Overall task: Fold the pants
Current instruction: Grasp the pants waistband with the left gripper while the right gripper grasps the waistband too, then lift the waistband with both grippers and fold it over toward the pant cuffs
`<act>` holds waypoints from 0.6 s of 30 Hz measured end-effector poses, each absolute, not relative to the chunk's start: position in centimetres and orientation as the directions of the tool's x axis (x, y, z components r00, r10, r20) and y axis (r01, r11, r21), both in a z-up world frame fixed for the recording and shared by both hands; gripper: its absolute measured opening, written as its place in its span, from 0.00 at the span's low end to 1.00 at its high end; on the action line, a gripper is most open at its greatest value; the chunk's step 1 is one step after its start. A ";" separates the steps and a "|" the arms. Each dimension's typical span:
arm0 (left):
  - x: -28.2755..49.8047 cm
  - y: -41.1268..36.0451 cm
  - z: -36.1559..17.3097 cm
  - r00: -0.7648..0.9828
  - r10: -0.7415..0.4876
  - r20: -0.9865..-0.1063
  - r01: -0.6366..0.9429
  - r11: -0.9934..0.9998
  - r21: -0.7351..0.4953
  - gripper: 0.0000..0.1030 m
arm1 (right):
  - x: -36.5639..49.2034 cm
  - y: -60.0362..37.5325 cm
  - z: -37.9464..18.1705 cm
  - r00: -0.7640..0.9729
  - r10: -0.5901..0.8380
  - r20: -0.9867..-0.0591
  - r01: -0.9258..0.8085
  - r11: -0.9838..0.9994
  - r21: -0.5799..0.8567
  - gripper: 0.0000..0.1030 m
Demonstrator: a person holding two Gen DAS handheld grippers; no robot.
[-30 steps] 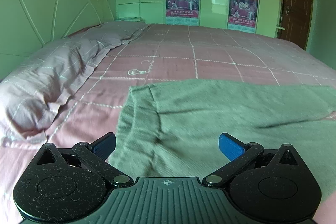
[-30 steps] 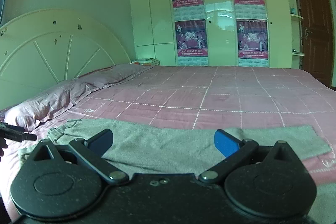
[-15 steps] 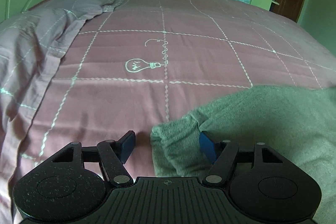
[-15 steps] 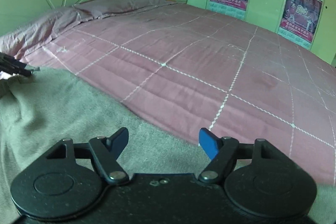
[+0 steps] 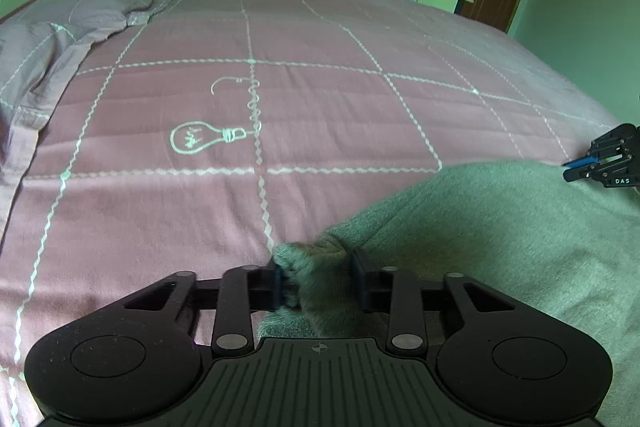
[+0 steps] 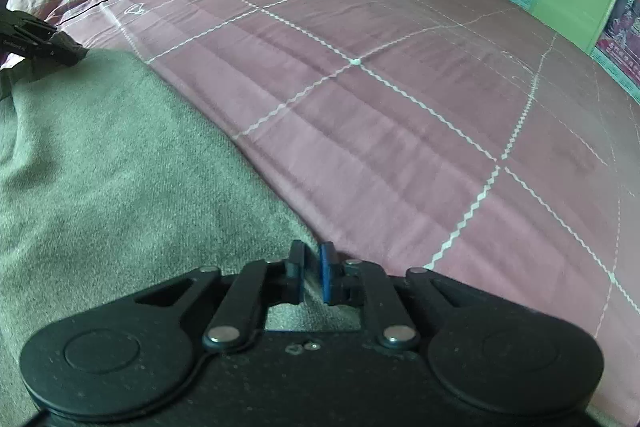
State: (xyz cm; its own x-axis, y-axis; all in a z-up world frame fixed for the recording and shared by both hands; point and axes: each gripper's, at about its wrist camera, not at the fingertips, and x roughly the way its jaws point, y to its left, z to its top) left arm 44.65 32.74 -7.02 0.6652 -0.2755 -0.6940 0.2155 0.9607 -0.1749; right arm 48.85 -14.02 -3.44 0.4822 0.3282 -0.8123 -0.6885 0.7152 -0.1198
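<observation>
The left tool (image 5: 318,281) pinches a bunched corner of the soft grey-green fleece pants (image 5: 500,227), which spread away to its right across the pink quilted bed cover with white zigzag grid lines (image 5: 280,67). The right tool (image 6: 312,277) is nearly closed on the thin far edge of the same pants, the fabric stretching off to its left. Half a second ago both tools stood wide around the cloth; now each has clamped it.

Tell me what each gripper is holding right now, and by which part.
Both hold the grey-green pants. The left gripper pinches a bunched corner of the fabric; the right gripper is shut on the pants' far edge, beside the pink bedspread.
</observation>
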 end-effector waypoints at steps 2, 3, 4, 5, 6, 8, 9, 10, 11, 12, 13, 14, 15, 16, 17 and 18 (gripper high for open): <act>43.9 32.7 -6.2 0.689 -0.271 -0.673 0.232 0.961 -0.149 0.18 | 47.8 -14.1 -2.2 0.519 0.331 -0.788 -0.679 0.720 -0.145 0.00; 43.3 32.7 -5.6 0.707 -0.273 -0.652 0.241 0.960 -0.141 0.17 | 47.2 -14.5 -1.3 0.540 0.347 -0.767 -0.677 0.721 -0.151 0.00; 42.4 32.9 -4.8 0.737 -0.287 -0.612 0.260 0.956 -0.136 0.17 | 46.4 -14.8 -0.3 0.557 0.359 -0.749 -0.675 0.721 -0.156 0.00; 41.6 33.1 -3.9 0.759 -0.304 -0.575 0.277 0.951 -0.137 0.17 | 45.1 -15.3 1.1 0.576 0.375 -0.726 -0.678 0.716 -0.168 0.00; 40.4 33.4 -2.8 0.784 -0.324 -0.530 0.299 0.945 -0.135 0.17 | 43.6 -15.6 2.4 0.595 0.387 -0.705 -0.682 0.707 -0.187 0.00; 37.9 34.0 -0.9 0.822 -0.359 -0.442 0.334 0.933 -0.137 0.17 | 40.3 -16.4 4.8 0.625 0.402 -0.669 -0.688 0.688 -0.229 0.00; 36.5 33.9 0.1 0.834 -0.365 -0.414 0.354 0.929 -0.106 0.17 | 38.2 -16.9 5.7 0.639 0.413 -0.649 -0.692 0.677 -0.252 0.00; 34.9 33.9 0.8 0.844 -0.373 -0.386 0.370 0.925 -0.084 0.17 | 36.2 -17.3 6.5 0.651 0.418 -0.633 -0.695 0.663 -0.278 0.00; 33.2 33.9 1.5 0.850 -0.390 -0.355 0.386 0.919 -0.085 0.17 | 34.0 -17.7 7.1 0.663 0.420 -0.620 -0.695 0.653 -0.300 0.00; 31.3 33.7 2.0 0.854 -0.395 -0.338 0.401 0.915 -0.056 0.17 | 31.8 -18.2 7.4 0.668 0.426 -0.611 -0.696 0.649 -0.307 0.00; 29.3 33.4 2.3 0.856 -0.398 -0.330 0.411 0.911 -0.032 0.17 | 29.8 -18.5 7.5 0.666 0.432 -0.609 -0.699 0.646 -0.306 0.00; 27.7 33.2 2.2 0.855 -0.402 -0.326 0.414 0.910 -0.038 0.17 | 27.5 -18.9 7.1 0.663 0.429 -0.613 -0.702 0.641 -0.310 0.00; 25.8 32.8 1.8 0.852 -0.400 -0.337 0.412 0.910 -0.037 0.18 | 25.3 -19.1 6.3 0.666 0.419 -0.616 -0.700 0.637 -0.323 0.00; 24.0 32.4 1.1 0.850 -0.388 -0.357 0.402 0.915 -0.037 0.20 | 23.2 -19.3 5.2 0.674 0.407 -0.616 -0.695 0.632 -0.343 0.10; 22.3 32.1 0.2 0.844 -0.369 -0.389 0.375 0.925 -0.064 0.32 | 21.2 -19.6 4.1 0.681 0.400 -0.613 -0.687 0.640 -0.345 0.29; 21.2 31.9 -0.9 0.832 -0.340 -0.438 0.335 0.938 -0.091 0.42 | 19.3 -20.4 2.9 0.688 0.396 -0.608 -0.667 0.676 -0.314 0.37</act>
State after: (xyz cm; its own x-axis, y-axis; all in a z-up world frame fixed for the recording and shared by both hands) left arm 21.17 31.85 -0.86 0.8325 -0.3396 -0.4378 0.3348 0.9379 -0.0910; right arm 19.31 -20.35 2.94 0.6883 0.3965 -0.6075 -0.6666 0.6761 -0.3139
